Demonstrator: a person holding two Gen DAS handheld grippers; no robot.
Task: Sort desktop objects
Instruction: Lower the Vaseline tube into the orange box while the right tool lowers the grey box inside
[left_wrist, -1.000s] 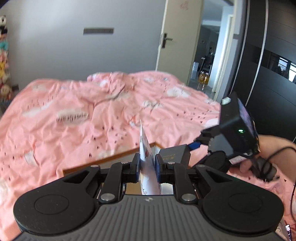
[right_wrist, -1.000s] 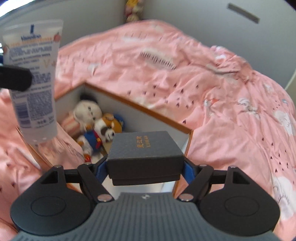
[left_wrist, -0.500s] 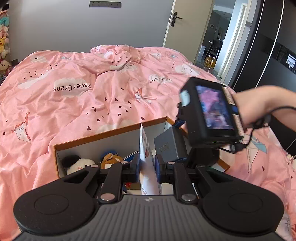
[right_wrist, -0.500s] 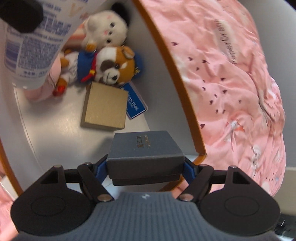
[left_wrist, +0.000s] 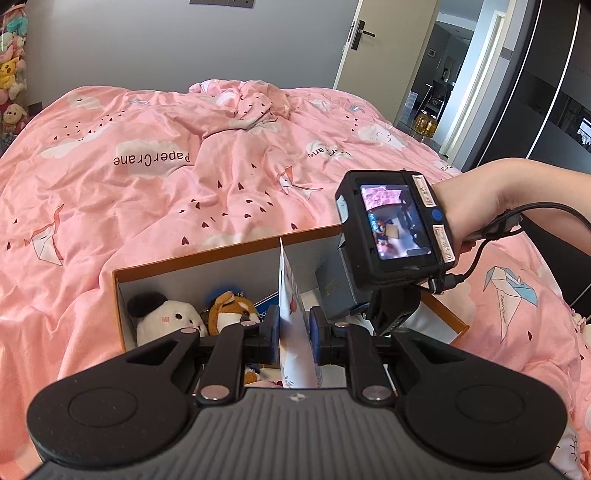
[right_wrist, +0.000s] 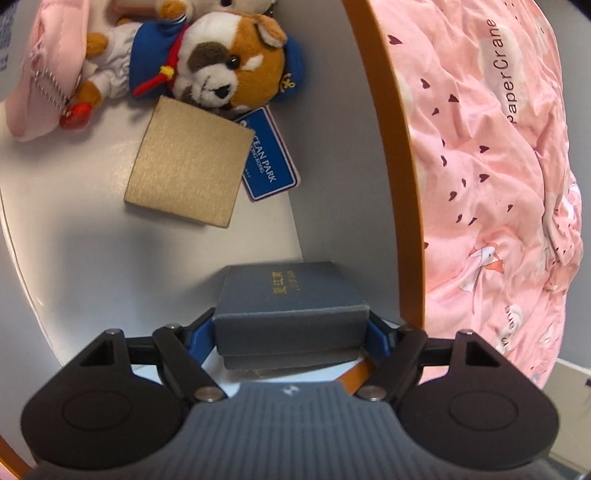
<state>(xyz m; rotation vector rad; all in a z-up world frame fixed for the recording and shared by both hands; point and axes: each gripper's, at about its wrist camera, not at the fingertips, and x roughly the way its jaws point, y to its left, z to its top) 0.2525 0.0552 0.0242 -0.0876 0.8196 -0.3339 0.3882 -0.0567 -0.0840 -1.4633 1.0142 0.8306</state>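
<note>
Right gripper (right_wrist: 291, 334) pinches grey-blue cardboard gift box (right_wrist: 290, 295) — inside orange-rimmed white storage box (right_wrist: 391, 155) | left gripper (left_wrist: 292, 334) — clamps white printed tube (left_wrist: 295, 332)

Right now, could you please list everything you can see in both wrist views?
Storage box: one, orange rim, white inside, on the bed.
Dog plush: one, brown and white, blue outfit, inside the box.
Panda plush: one, white and black, inside the box beside the dog.
Gold box: one, flat on the box floor.
Blue tag: one, partly under the gold box.
Grey box: one, held inside the storage box.
Tube: one, white, held upright.
Bedcover: one, pink.
Left gripper: shut on the tube.
Right gripper: shut on the grey box.
</note>
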